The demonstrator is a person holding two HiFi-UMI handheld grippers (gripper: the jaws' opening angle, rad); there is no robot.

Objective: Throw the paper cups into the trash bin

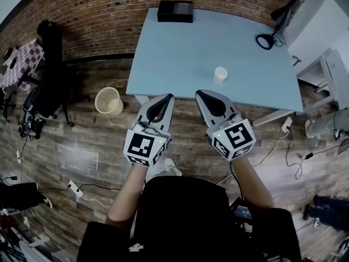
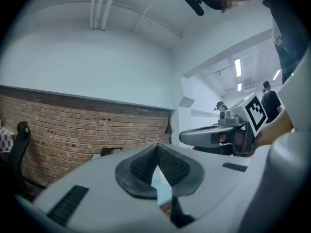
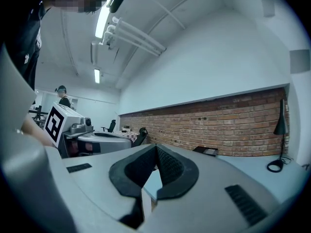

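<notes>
One white paper cup (image 1: 220, 74) stands upright on the light blue table (image 1: 180, 53), near its front edge. A cream mesh trash bin (image 1: 109, 101) sits on the wooden floor, just left of the table's front left corner. My left gripper (image 1: 170, 95) and right gripper (image 1: 198, 93) are held side by side at the table's front edge, both short of the cup, which is nearer the right one. In the left gripper view the left gripper (image 2: 156, 147) has its pads meeting at the tip, empty. The right gripper (image 3: 155, 147) is likewise shut on nothing. Neither gripper view shows the cup.
A black box (image 1: 175, 11) lies at the table's far edge against the brick wall. A black desk lamp (image 1: 267, 40) stands at the far right of the table. A dark office chair (image 1: 52, 86) is left of the bin. Cables and power strips (image 1: 73, 188) run over the floor.
</notes>
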